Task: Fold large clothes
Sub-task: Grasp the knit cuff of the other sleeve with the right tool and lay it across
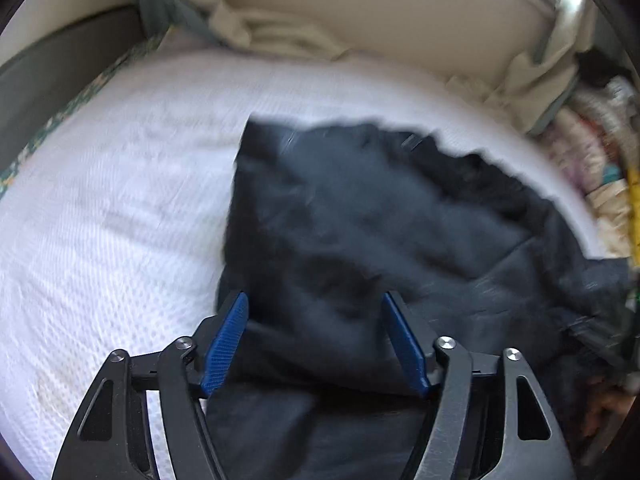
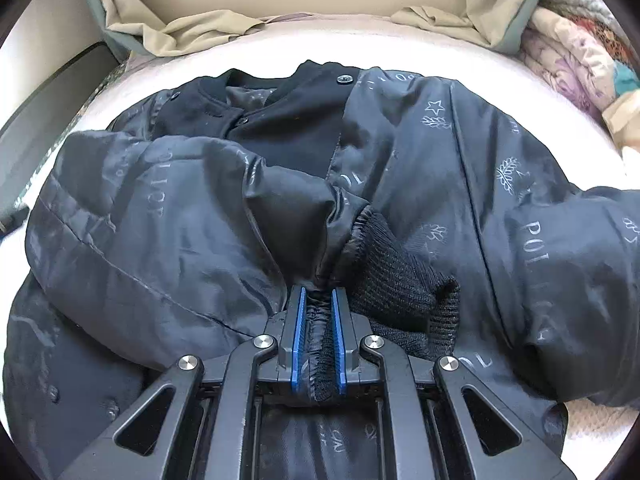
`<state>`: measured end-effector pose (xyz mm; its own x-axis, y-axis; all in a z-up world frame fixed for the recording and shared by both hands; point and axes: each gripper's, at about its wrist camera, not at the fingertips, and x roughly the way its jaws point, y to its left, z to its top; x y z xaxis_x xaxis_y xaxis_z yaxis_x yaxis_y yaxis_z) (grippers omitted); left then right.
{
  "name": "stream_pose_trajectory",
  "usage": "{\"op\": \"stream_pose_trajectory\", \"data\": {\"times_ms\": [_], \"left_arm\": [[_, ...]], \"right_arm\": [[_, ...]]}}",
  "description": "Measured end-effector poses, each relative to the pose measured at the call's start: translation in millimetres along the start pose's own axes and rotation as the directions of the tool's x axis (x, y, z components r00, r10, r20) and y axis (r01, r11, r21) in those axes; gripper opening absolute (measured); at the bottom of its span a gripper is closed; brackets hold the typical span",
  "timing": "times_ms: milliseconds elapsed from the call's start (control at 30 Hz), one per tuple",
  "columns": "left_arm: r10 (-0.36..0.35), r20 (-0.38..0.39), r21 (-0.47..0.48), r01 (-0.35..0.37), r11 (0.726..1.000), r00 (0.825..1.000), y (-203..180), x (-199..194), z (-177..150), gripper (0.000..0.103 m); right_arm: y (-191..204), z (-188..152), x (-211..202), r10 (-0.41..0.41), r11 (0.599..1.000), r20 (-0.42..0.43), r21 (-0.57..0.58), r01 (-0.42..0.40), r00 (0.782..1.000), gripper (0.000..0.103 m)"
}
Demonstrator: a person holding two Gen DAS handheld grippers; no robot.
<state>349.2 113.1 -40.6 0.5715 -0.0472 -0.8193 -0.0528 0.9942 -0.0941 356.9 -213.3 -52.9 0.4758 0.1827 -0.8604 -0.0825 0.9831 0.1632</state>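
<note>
A dark jacket (image 2: 420, 168) lies spread on a bed with a white textured cover (image 1: 100, 200). In the right wrist view it fills most of the frame: shiny grey-black fabric printed with pale lettering, stars and leaf marks, with a black collar and snap buttons at the upper centre. One sleeve is folded in across the body from the left of the frame, and its black ribbed cuff (image 2: 404, 292) lies just right of centre.

The right tool (image 2: 319, 300) sits at the bottom centre of that view, its blue pads drawn narrow and pinching a bunch of gathered sleeve fabric right beside the cuff; the cloth fills the gap between the pads.

The left wrist view is blurred. There the jacket (image 1: 380, 220) covers the centre and right of the frame, its left edge running down toward the bottom centre. The left tool (image 1: 316, 320) stands fairly wide at the bottom, its two blue pads spread apart over the dark fabric near that edge; the cloth lies between and beneath them, and the pads do not press on it.

Crumpled beige bedding (image 2: 180, 36) lies along the top of both views against a pale headboard (image 1: 380, 12), and patterned folded cloth (image 2: 568, 56) sits at the upper right.
</note>
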Motion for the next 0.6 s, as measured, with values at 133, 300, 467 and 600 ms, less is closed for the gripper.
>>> {"op": "stream_pose_trajectory", "data": {"times_ms": [133,300,467,600], "left_arm": [[-0.017,-0.035,-0.054,0.015,0.998,0.999,13,14,-3,0.075],[-0.017,-0.046,-0.067,0.014,0.998,0.999,16,27,-7,0.077],[-0.019,-0.036,-0.080,0.016,0.997,0.999,17,29,-14,0.078],[0.010,-0.033,-0.085,-0.013,0.996,0.999,13,18,-13,0.078]], "right_arm": [[2,3,-18,0.023,0.999,0.017,0.039,-0.024,1.000,0.009],[6,-3,-10,0.009,1.000,-0.005,0.020,-0.009,1.000,0.009],[4,-9,9,0.012,1.000,0.037,-0.028,-0.011,0.999,0.009],[-2,-6,14,0.035,0.999,0.039,-0.015,-0.034,0.999,0.008]]}}
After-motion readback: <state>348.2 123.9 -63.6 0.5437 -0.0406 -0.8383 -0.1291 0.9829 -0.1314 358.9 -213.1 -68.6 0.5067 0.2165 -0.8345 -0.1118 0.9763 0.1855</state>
